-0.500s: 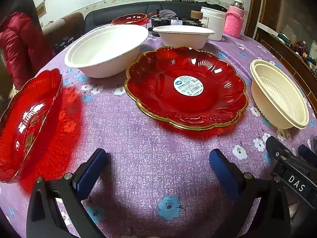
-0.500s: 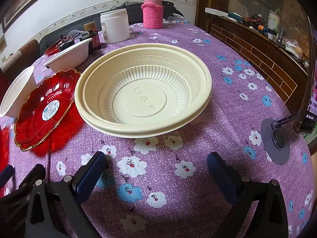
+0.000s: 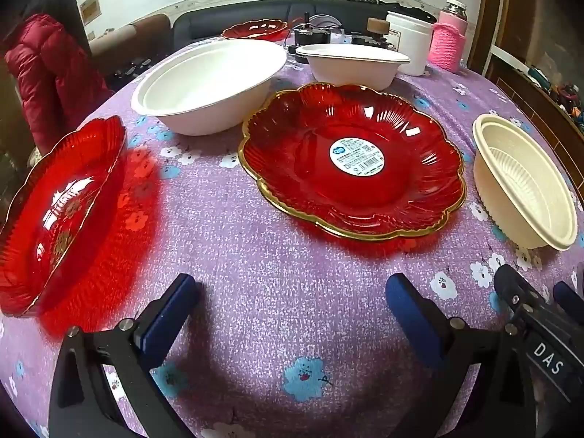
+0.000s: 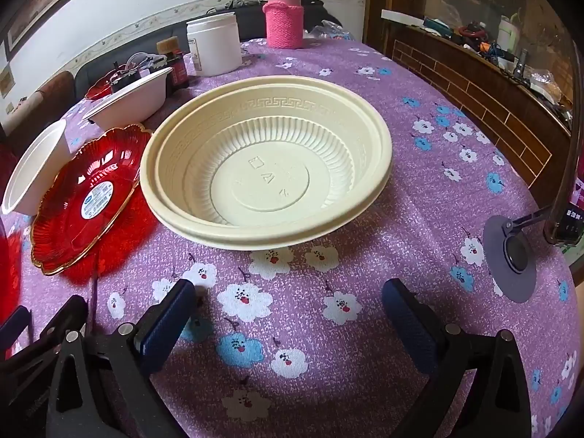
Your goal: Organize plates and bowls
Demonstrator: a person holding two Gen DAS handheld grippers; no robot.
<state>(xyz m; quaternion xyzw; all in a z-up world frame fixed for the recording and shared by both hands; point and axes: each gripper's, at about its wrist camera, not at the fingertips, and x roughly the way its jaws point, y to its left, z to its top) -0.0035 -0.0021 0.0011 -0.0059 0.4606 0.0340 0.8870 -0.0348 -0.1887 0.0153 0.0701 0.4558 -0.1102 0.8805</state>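
A gold-rimmed red plate lies mid-table; it also shows in the right wrist view. A second red plate lies at the left. A large white bowl and a smaller white bowl stand behind. A cream ribbed bowl stands at the right, also in the left wrist view. My left gripper is open and empty, short of the gold-rimmed plate. My right gripper is open and empty, just short of the cream bowl.
A purple flowered cloth covers the table. At the back stand a white jar, a pink-sleeved bottle, a dark bottle and a third red plate. A grey stand base sits at the right edge.
Both grippers stay open; the views have barely shifted.
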